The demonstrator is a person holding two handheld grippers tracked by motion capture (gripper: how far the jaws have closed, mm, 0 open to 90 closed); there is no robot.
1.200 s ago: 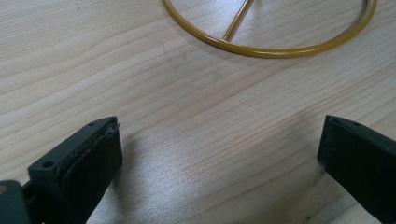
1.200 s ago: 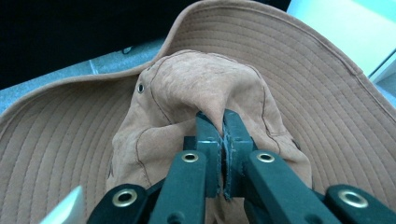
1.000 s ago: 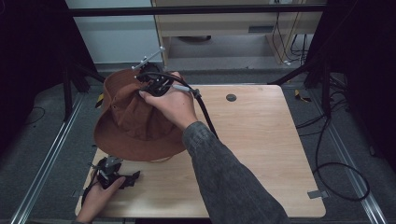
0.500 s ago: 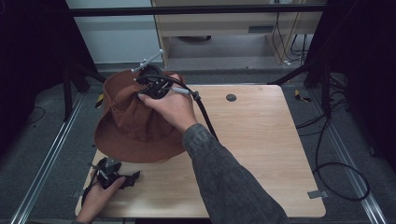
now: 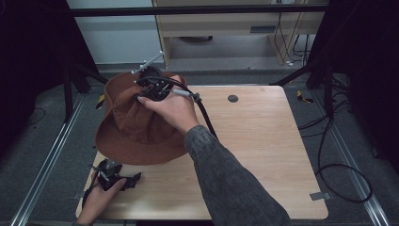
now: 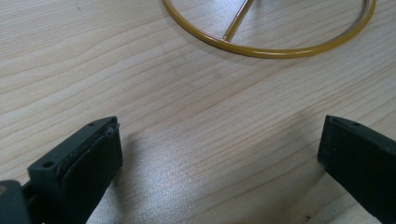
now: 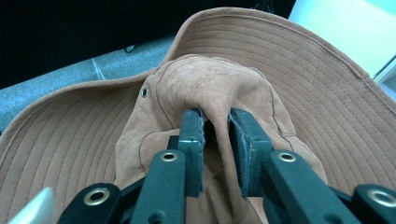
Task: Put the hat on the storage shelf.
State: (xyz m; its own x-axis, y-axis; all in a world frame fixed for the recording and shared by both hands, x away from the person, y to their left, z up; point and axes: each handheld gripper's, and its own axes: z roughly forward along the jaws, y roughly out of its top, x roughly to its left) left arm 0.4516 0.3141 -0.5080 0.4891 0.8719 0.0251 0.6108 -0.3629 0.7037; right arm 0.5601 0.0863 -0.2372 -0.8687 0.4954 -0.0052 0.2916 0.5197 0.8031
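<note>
Pale wood counter (image 5: 263, 141), dark lab floor and cabinet beyond. Brown brimmed hat (image 5: 134, 127) perched at far left corner of counter, brim overhanging the edge, apparently on a stand hidden beneath. Right claw (image 7: 215, 140) on top of hat's crown, jaws just opened a little since a second ago, with a pinched ridge of cloth between them, standing up in a slackening gap rather than clamped flat. Hat itself unmoved across the three high shots. Likely reading: release under way, hat now set where wanted, withdrawal next. Left claw (image 5: 113, 175) low on counter near front left corner, just in front of hat's brim, jaws wide apart, nothing between them but bare wood; yellow wire ring (image 6: 266, 44) of a stand base flat on counter ahead of it. Hat soft, suede-like, rust brown, crown crumpled where pinched, small metal eyelet (image 7: 144, 92) on its side, brim ribbed with rows of concentric stitching, wide and slightly wavy.
</note>
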